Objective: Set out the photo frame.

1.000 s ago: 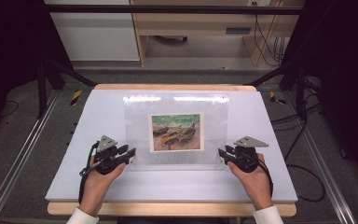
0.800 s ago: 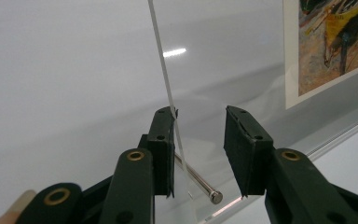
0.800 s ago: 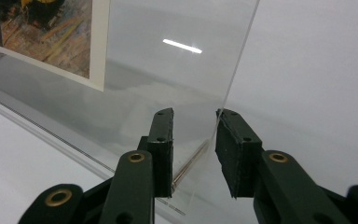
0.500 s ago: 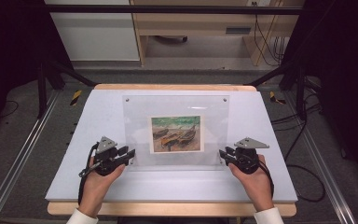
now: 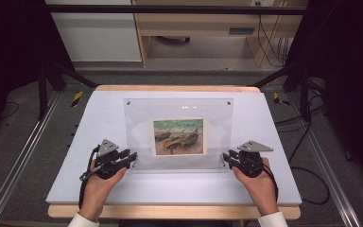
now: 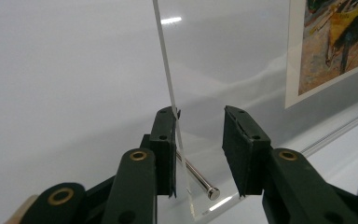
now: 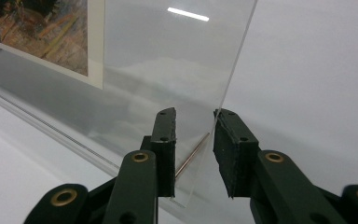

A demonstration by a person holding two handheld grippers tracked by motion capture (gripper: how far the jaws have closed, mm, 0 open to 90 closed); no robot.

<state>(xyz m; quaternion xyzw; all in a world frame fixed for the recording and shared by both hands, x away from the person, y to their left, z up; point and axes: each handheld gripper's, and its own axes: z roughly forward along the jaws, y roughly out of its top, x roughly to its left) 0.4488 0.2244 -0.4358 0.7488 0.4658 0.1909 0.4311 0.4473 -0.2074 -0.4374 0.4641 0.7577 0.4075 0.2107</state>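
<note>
The desk (image 5: 99, 118), white-topped with a wooden edge, carries one clear acrylic frame (image 5: 137, 123) at its centre. The frame is a transparent panel with small metal studs near its upper corners, and its far edge looks raised, so it appears tilted toward the person. A picture (image 5: 178, 137) of boats in greens and oranges, with a white border, sits in the middle of the panel.

The left hand-held gripper (image 5: 125, 158) is at the frame's near left corner. In the left gripper view, the panel's edge (image 6: 168, 79) lies against the inner face of one jaw, and a metal pin (image 6: 198, 177) crosses the gap; the other jaw stands clear of the panel. Its jaws have narrowed slightly but are not clamped.

The right hand-held gripper (image 5: 228, 159) is at the near right corner. In the right gripper view, the panel's edge (image 7: 235, 70) meets one jaw, a copper-toned pin (image 7: 191, 156) spans the gap, and the opposite jaw is apart from the acrylic. Its jaws have just been closing, the frame corner between them.
</note>
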